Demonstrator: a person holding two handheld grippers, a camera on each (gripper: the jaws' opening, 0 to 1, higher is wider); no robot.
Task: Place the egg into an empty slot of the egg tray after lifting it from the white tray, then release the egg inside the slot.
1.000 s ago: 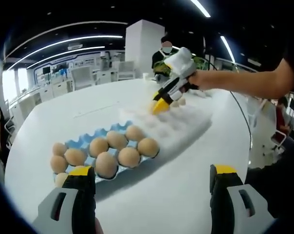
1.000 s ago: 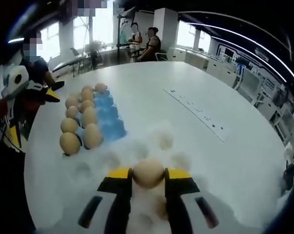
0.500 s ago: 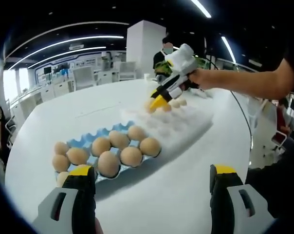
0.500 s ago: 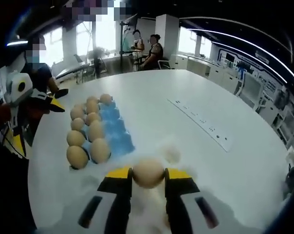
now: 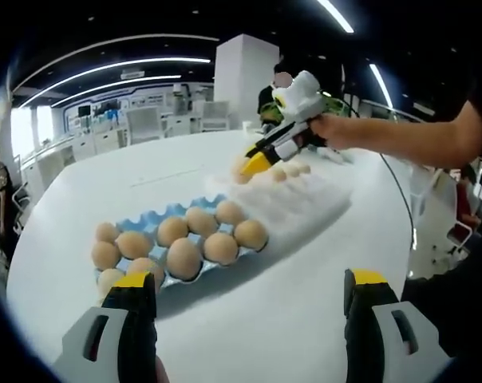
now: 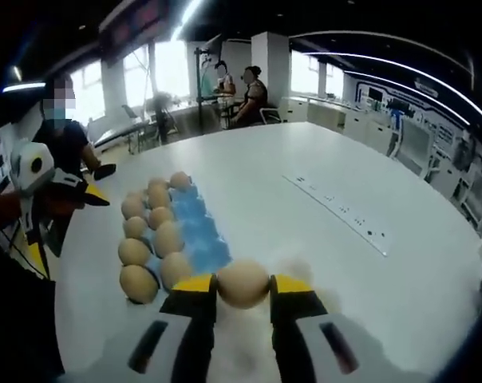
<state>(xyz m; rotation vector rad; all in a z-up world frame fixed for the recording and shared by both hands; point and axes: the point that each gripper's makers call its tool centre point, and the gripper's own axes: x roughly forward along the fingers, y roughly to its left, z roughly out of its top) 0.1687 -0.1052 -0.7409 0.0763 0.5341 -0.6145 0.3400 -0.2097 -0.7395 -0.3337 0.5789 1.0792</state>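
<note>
My right gripper (image 6: 242, 286) is shut on a tan egg (image 6: 242, 282), carried above the table close to the near end of the blue egg tray (image 6: 195, 231). In the left gripper view that right gripper (image 5: 246, 167) hangs over the far end of the white tray (image 5: 301, 207), its egg (image 5: 241, 168) at the yellow tips. The blue egg tray (image 5: 157, 221) holds several eggs (image 5: 183, 257), with bare blue slots along its far row. My left gripper (image 5: 249, 299) is open and low, near the table's front, holding nothing.
The round white table (image 5: 305, 295) carries both trays. A few eggs (image 5: 289, 170) lie at the white tray's far end. A person's arm (image 5: 401, 140) reaches in from the right. People sit behind the table (image 6: 245, 88). A long strip (image 6: 341, 211) lies on the tabletop.
My right gripper has lifted the egg off the white tray and carried it toward the blue egg tray, which sits closer in its view. The left gripper has barely moved.
</note>
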